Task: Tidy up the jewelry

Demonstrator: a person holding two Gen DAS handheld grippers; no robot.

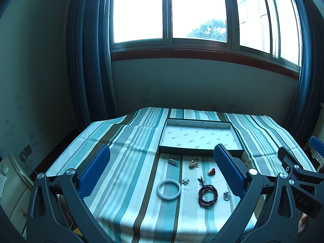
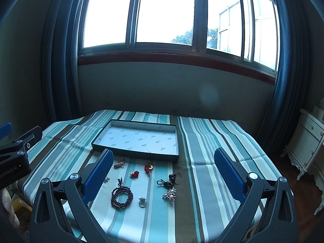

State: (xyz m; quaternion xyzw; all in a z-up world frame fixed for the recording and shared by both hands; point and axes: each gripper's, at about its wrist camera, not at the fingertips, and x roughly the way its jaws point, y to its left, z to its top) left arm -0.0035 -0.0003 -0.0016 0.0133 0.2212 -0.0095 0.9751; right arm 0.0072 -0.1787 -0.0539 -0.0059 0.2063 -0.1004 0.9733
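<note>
A table draped in a cloth striped teal, white and brown (image 1: 129, 147) stands below a wide window (image 1: 170, 12) flanked by dark blue curtains (image 1: 91, 60). Toward twelve o'clock on the cloth lies a shallow rectangular dark-rimmed tray with a white printed lining (image 1: 199, 136), holding nothing.

The left gripper (image 1: 162, 174) hovers above the near half of the table, its blue textured fingers (image 1: 95, 171) spread wide with nothing between them. Framed in that gap, at six o'clock from the tray, the jewelry lies loose on the cloth: a pale white bangle (image 1: 168, 188), a small white flower-shaped piece (image 1: 185, 180) at its two o'clock, a coiled dark red bead bracelet (image 1: 207, 195) at the bangle's three o'clock, and a silver ring with a pale stone (image 1: 226, 195) just beside the bracelet, again at three o'clock. Nearer the tray lie a silvery brooch (image 1: 172, 161), a gold-toned ornament (image 1: 193, 163) and a small red ornament (image 1: 211, 171).

The right gripper (image 2: 164, 174) is likewise held above the table, its blue fingers (image 2: 228, 174) wide apart and gripping nothing. In its view, a pearl-studded cluster brooch (image 2: 169, 195) lies at three o'clock from the ring, with a dark knotted cord piece (image 2: 165, 183) just at its twelve o'clock and a dark round bead on a cord (image 2: 172, 176) a little beyond. A red tasselled ornament (image 2: 148, 167) lies close to the tray's near rim. At three o'clock of the table stands a white carved cabinet (image 2: 307, 141).
</note>
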